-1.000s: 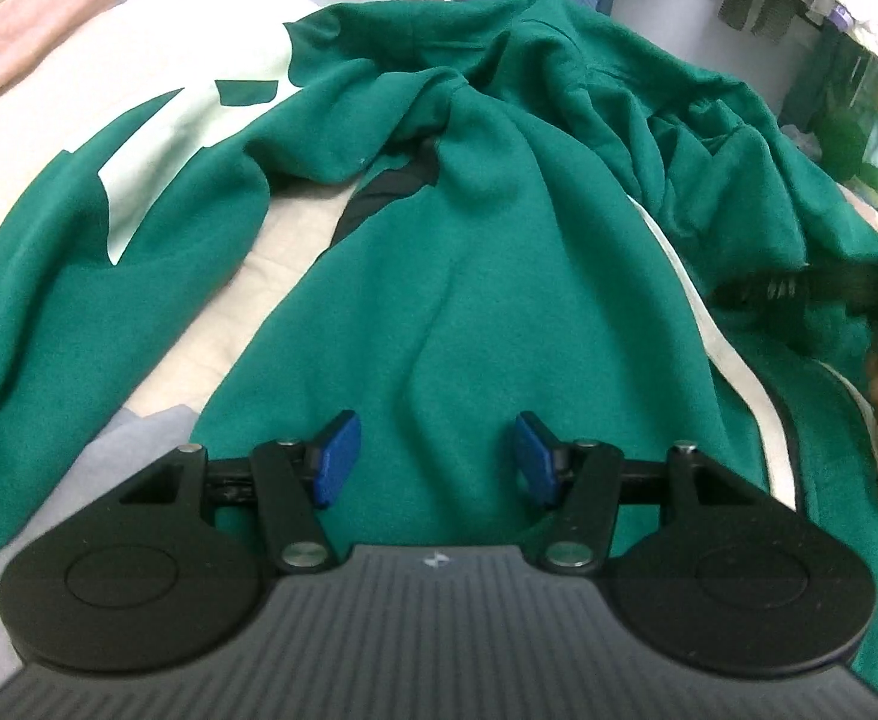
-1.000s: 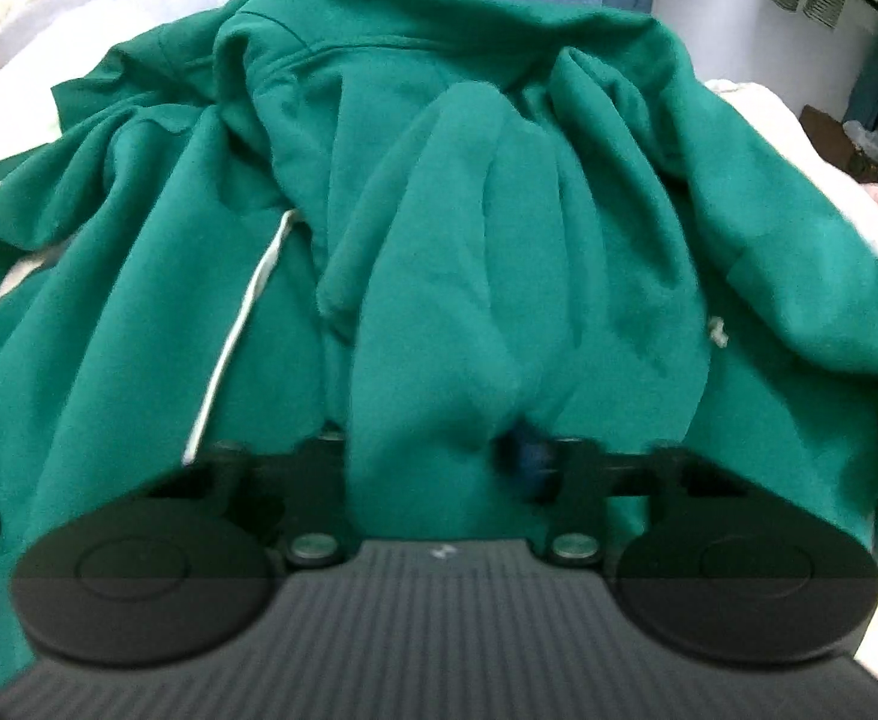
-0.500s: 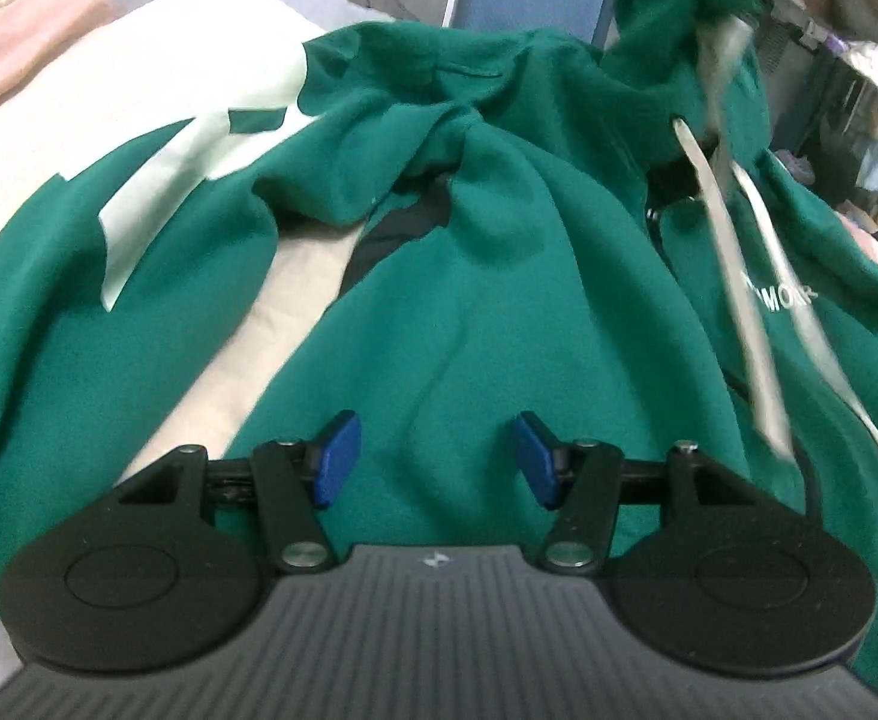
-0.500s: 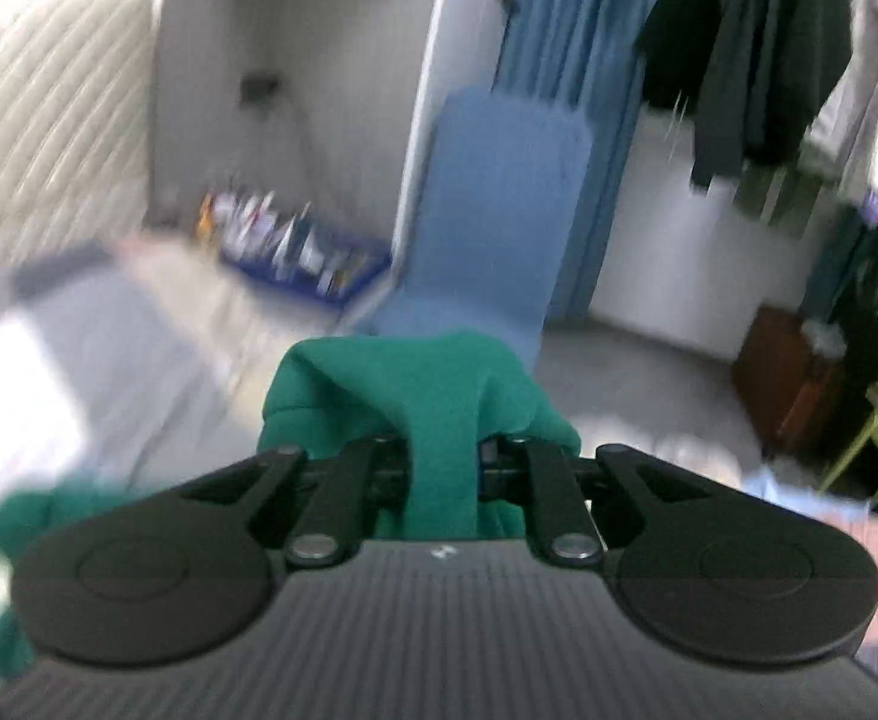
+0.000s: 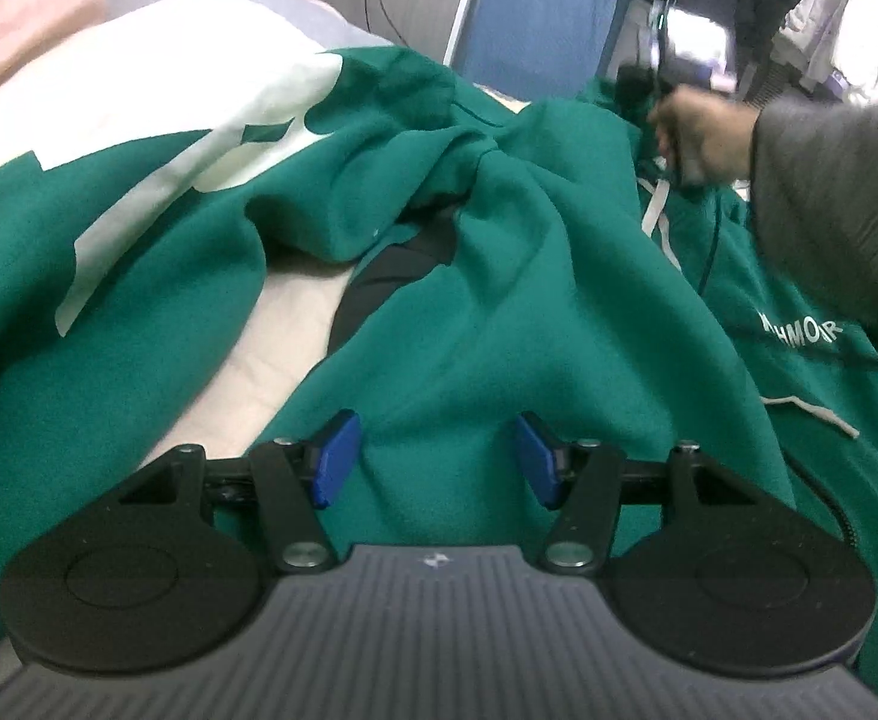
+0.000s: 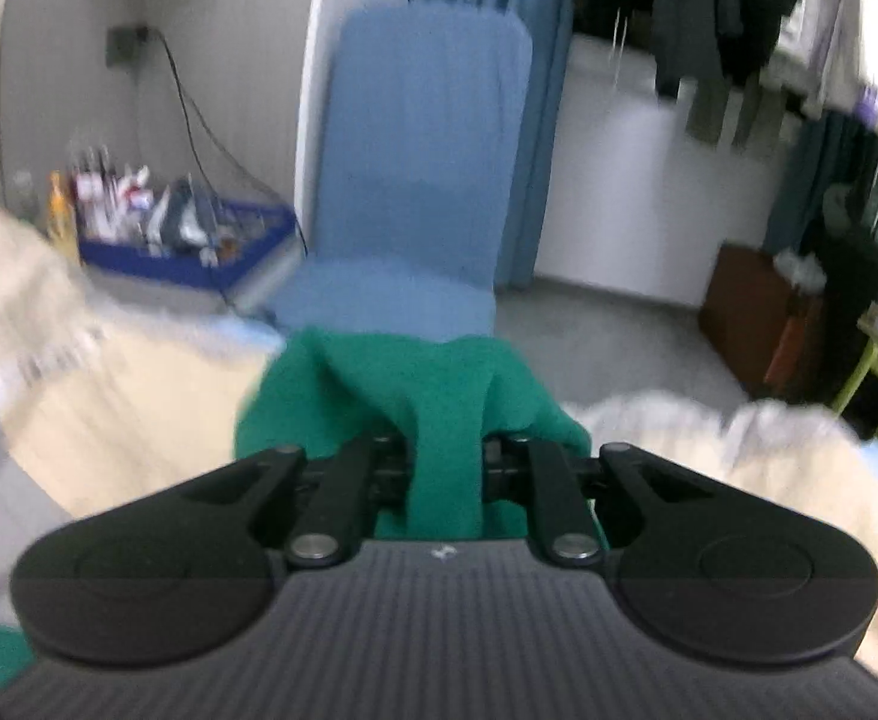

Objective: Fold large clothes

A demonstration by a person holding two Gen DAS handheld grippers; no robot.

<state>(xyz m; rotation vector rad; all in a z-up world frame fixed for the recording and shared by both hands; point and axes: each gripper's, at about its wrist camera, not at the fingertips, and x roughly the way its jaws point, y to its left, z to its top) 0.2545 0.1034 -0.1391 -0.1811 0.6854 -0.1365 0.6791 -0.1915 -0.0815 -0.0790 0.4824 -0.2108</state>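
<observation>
Half a second on, the right gripper [image 6: 445, 468] is still clamped on a fold of the green hoodie [image 5: 499, 300], now carried lower and farther out. The left gripper [image 5: 436, 459] stays released over the hoodie crumpled on the bed [image 5: 139, 90]. A blue basket [image 6: 199, 252] holds clutter.

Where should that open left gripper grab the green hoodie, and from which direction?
Probably the raised fold of the green hoodie just ahead of the left gripper, coming straight forward and slightly down. The cloth humps up there between the open blue fingers, so they could pinch it without digging into the bed. The right gripper already clamps another part.
</observation>
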